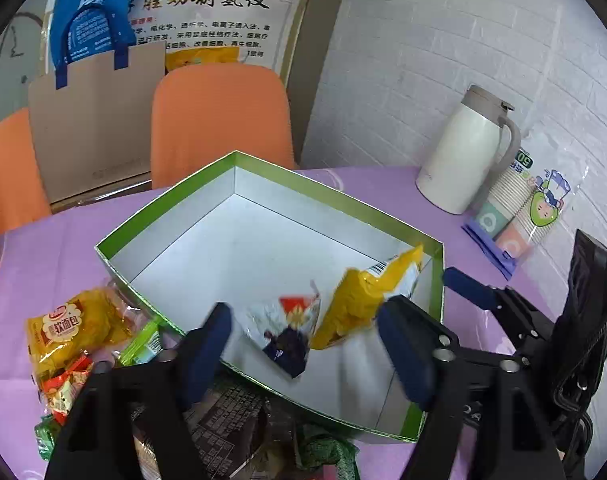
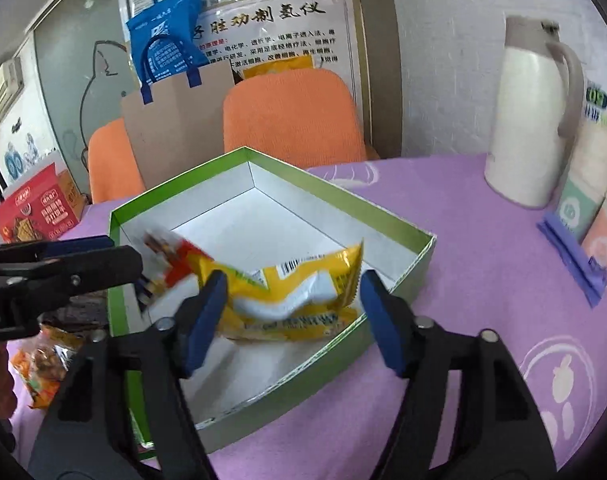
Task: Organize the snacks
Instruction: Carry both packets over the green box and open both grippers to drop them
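Observation:
A green-rimmed box (image 1: 263,248) (image 2: 255,232) with a white inside stands on the purple cloth. My left gripper (image 1: 303,344) is open over its near corner. Between its fingers a silver, red and dark blue packet (image 1: 287,332) (image 2: 163,256) shows blurred above the box floor. My right gripper (image 2: 293,316) is open over the box's right part. A yellow packet (image 2: 295,300) (image 1: 363,300) lies loose between its fingers, leaning on the box wall. One blue pad of the right gripper's finger (image 1: 469,289) shows beside the box. Loose snacks (image 1: 71,332) are piled left of the box.
A white thermos jug (image 1: 463,152) (image 2: 531,120) and a pack of paper cups (image 1: 515,208) (image 2: 591,208) stand at the table's far right by the wall. Orange chairs (image 1: 219,120), a cardboard sheet and a blue bag are behind the table. A red carton (image 2: 35,212) sits far left.

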Demonstrator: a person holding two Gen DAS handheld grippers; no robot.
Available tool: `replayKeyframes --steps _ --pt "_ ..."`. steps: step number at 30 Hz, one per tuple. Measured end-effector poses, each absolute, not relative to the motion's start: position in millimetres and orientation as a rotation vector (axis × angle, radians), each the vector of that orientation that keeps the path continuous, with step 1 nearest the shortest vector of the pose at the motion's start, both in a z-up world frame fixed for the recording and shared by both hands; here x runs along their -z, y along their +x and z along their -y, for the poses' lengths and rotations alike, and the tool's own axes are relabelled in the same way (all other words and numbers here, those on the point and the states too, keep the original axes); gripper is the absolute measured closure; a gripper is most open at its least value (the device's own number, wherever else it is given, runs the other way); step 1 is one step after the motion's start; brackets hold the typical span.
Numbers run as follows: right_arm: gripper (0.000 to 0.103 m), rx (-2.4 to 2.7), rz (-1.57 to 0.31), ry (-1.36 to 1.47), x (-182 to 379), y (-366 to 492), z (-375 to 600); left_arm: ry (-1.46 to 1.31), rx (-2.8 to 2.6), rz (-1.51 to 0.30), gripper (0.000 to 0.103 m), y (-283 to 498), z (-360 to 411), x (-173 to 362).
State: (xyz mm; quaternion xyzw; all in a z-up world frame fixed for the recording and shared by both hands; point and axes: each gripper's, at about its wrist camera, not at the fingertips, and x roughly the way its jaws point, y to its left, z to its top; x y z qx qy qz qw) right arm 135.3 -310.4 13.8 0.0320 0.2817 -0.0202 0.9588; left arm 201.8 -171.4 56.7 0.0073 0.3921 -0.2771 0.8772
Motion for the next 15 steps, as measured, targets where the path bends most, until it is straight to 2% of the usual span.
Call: replayKeyframes --steps 6,8,10,15 --pt "0.014 0.039 -0.595 0.054 -7 132 312 0.000 0.533 -0.821 0.014 202 161 -54" --pt "0.011 0.037 -0.599 0.079 -10 126 314 0.007 0.517 -0.804 0.014 196 155 -58" --pt "0.002 0.031 -0.595 0.098 -15 118 315 0.011 0.508 -0.780 0.014 188 148 -65" --pt "0.001 0.024 -0.542 0.089 -41 91 302 0.011 0.495 -0.724 0.014 160 131 -91"
